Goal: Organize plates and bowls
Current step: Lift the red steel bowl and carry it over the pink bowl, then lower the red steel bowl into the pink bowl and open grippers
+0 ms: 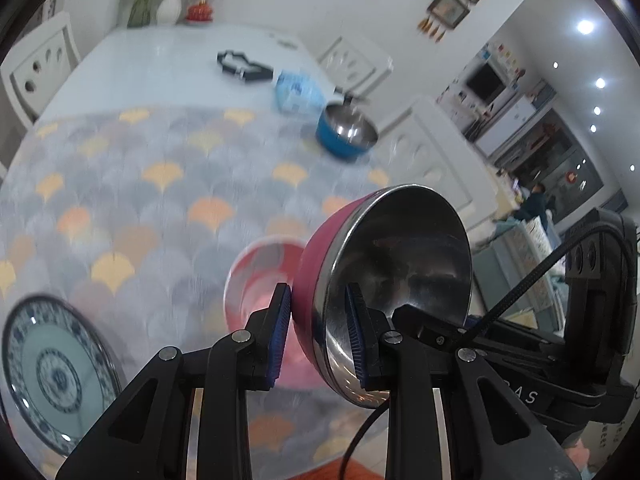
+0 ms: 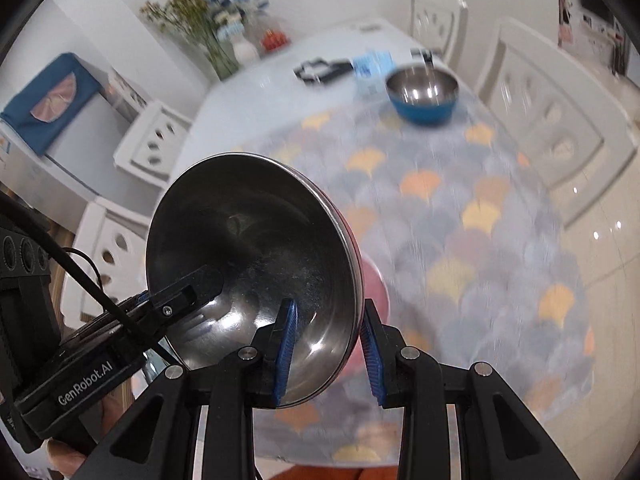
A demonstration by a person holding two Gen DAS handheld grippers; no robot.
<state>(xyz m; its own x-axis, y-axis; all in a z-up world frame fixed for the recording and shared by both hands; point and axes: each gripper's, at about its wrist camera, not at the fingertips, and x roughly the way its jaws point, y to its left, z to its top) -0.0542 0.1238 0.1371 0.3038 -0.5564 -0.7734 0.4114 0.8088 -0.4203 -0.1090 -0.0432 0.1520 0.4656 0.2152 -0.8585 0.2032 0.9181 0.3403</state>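
- Blue-and-white patterned round plate (image 1: 56, 372): flat on the worktop (image 1: 168, 80), on its scale-patterned cloth, far left.
- Pink plastic bowl (image 1: 260, 280): on the cloth, just behind the raised bowl.
- Left tool (image 1: 316, 340): clamped on the rim of the pink-sided steel bowl (image 1: 400, 280), held tilted on edge above the cloth.
- Right tool (image 2: 328, 356): gripping the same bowl's opposite rim.
- Blue-sided steel bowl (image 1: 347, 132): upright, far right, well apart.

Plate (image 1: 60, 376) at tablecloth's (image 1: 160, 208) near left; far bowl (image 1: 347, 133) behind, beside box (image 1: 298, 92).
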